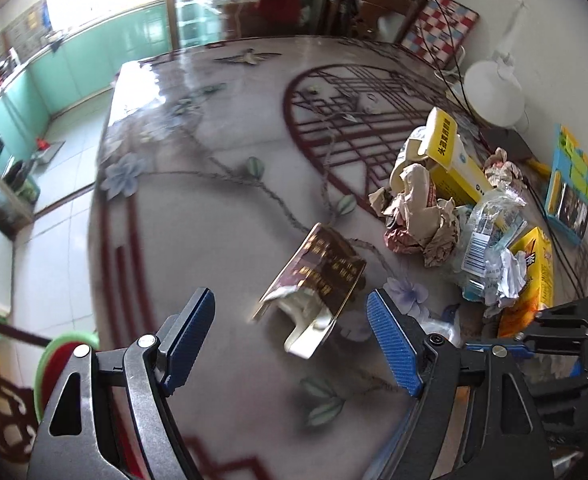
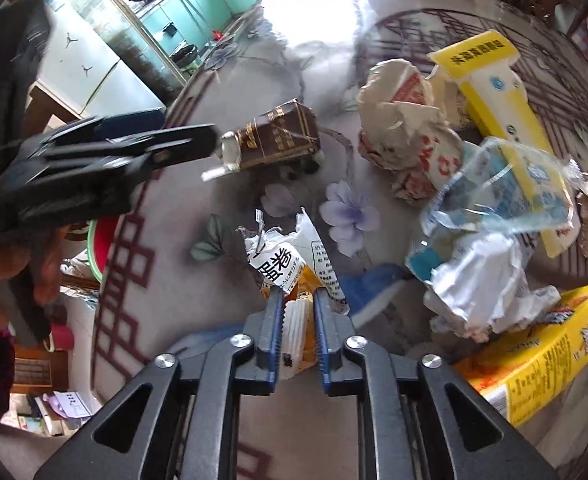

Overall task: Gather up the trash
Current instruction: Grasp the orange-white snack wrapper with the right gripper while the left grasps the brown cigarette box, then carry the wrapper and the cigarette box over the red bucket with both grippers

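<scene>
Wrapper (image 2: 289, 264), torn and featherlight, is crumpling between the right gripper (image 2: 298, 336) pads; left gripper (image 1: 289, 332) is gaping around the stiff brown carton (image 1: 314, 280) lying near the table (image 1: 213, 200) edge, best pinched across its flat sides.

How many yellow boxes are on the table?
2. One yellow box lies at the far side of the trash pile. The other yellow box lies at the near right edge, beside crumpled white paper. More could hide under the pile.
</scene>
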The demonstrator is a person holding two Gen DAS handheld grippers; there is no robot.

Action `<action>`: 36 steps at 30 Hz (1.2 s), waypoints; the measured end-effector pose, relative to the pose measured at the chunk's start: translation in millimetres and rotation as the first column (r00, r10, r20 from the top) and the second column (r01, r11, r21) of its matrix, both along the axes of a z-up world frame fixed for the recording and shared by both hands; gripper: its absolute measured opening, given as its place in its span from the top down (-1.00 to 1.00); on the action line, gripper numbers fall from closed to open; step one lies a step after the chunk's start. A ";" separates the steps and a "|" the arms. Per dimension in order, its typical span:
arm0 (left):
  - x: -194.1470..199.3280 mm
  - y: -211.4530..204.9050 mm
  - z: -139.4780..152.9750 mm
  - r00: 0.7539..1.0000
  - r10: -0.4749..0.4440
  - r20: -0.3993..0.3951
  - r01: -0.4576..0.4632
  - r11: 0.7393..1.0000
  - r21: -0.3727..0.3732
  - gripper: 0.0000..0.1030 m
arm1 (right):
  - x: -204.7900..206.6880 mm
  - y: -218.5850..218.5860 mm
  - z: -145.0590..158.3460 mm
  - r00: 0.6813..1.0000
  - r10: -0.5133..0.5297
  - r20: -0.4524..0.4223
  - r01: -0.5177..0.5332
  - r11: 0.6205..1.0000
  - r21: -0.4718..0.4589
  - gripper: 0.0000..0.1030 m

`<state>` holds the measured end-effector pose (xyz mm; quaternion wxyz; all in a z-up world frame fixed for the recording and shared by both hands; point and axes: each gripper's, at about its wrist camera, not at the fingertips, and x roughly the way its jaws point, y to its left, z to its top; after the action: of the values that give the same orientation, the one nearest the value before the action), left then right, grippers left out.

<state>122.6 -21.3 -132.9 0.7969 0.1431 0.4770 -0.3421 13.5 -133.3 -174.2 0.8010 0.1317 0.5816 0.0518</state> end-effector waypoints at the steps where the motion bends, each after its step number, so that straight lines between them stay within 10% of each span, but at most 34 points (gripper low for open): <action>1: 3.2 -7.6 -5.0 1.000 -0.014 -0.004 0.014 1.000 0.014 -0.52 | -3.3 -3.2 1.3 1.000 -0.009 0.005 0.009 1.000 0.012 0.66; 6: 14.1 -29.8 -30.5 0.997 -0.040 -0.062 0.043 0.997 0.060 -0.46 | -16.3 -18.7 5.7 0.999 -0.049 0.012 0.049 0.998 0.036 0.59; 14: 9.3 -26.8 -29.9 0.997 -0.031 -0.071 0.033 0.999 0.023 0.20 | -16.8 -21.9 5.8 0.998 -0.061 0.008 0.060 0.996 0.068 0.56; 25: 2.6 42.7 20.5 0.984 0.152 -0.093 -0.163 0.978 -0.133 0.22 | -0.6 4.5 -9.3 0.999 0.021 -0.039 -0.020 1.000 0.025 0.54; 36: -14.2 99.4 36.5 0.966 0.253 -0.056 -0.258 0.956 -0.137 0.15 | 4.1 17.9 -23.3 0.997 -0.019 -0.069 0.020 1.000 0.008 0.68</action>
<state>108.5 78.0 -96.4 0.8334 0.0161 0.4805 -0.2724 17.6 -115.3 -197.4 0.7804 0.1426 0.6073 0.0421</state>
